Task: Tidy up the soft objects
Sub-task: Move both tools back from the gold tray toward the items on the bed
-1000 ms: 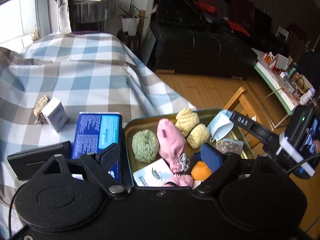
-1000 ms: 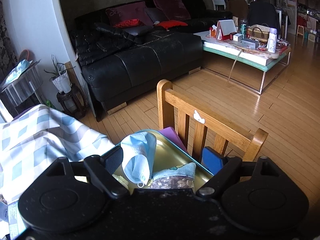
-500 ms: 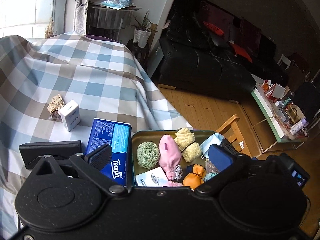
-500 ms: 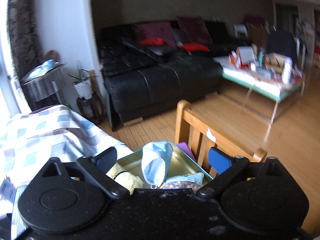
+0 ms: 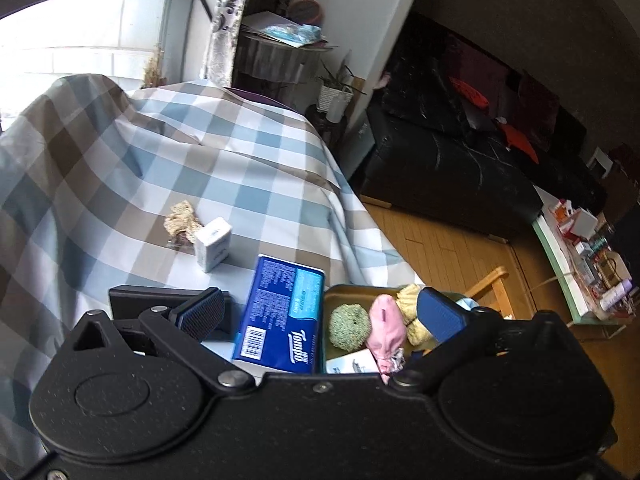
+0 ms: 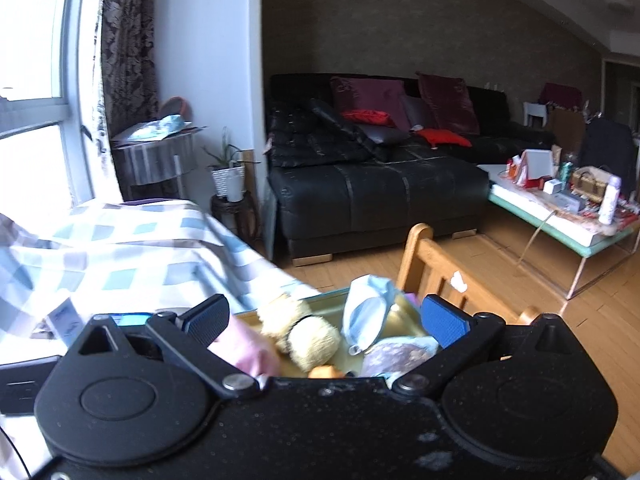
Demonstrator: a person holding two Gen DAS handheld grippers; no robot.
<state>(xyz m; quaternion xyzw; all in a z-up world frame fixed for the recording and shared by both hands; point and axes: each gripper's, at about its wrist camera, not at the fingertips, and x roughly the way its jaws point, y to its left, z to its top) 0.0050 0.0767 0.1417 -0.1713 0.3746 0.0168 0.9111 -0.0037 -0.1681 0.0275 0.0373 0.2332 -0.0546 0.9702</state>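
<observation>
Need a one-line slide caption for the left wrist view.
Open left gripper above a gold metal tray of soft items, beside a blue Tempo tissue pack on the checked tablecloth.

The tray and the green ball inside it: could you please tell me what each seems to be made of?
The tray looks like thin metal with a gold-green sheen on its rim. The green ball seems to be fuzzy yarn or fibre, matte and bristly, though it could be a scourer.

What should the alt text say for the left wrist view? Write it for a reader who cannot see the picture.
The open left gripper holds nothing above a green metal tray of soft items: a green scrubber, a pink pouch and yellow sponges. Left of the tray, a blue Tempo tissue pack lies on a checked tablecloth.
</observation>
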